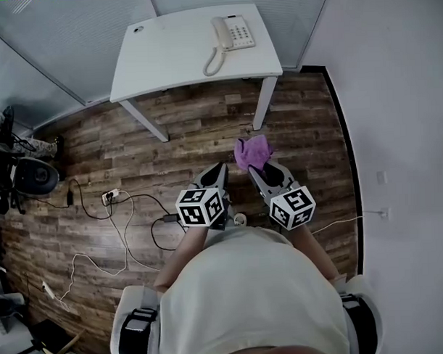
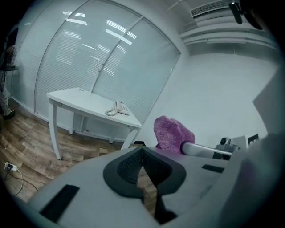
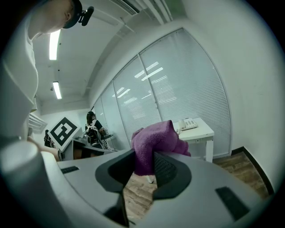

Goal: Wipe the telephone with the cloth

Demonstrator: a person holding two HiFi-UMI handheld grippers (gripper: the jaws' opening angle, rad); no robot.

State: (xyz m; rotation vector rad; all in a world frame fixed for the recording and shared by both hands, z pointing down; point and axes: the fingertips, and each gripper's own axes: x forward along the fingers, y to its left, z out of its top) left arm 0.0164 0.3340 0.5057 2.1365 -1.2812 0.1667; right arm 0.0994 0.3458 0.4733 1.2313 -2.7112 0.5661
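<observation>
A: Floor?
B: Dark wood-plank floor [image 1: 198, 130] beneath the jaws. White power strip with loose cables [image 1: 110, 194] lying on it, left of them.
A: Furniture?
B: White rectangular desk on white legs [image 1: 166, 58], well ahead of the jaws.
A: Walls, light?
B: Curved glass partition with white horizontal blinds [image 2: 111, 67] behind the desk. Plain white wall [image 1: 393, 94] to the right. Long ceiling strip lights [image 3: 54, 44], lit.
</observation>
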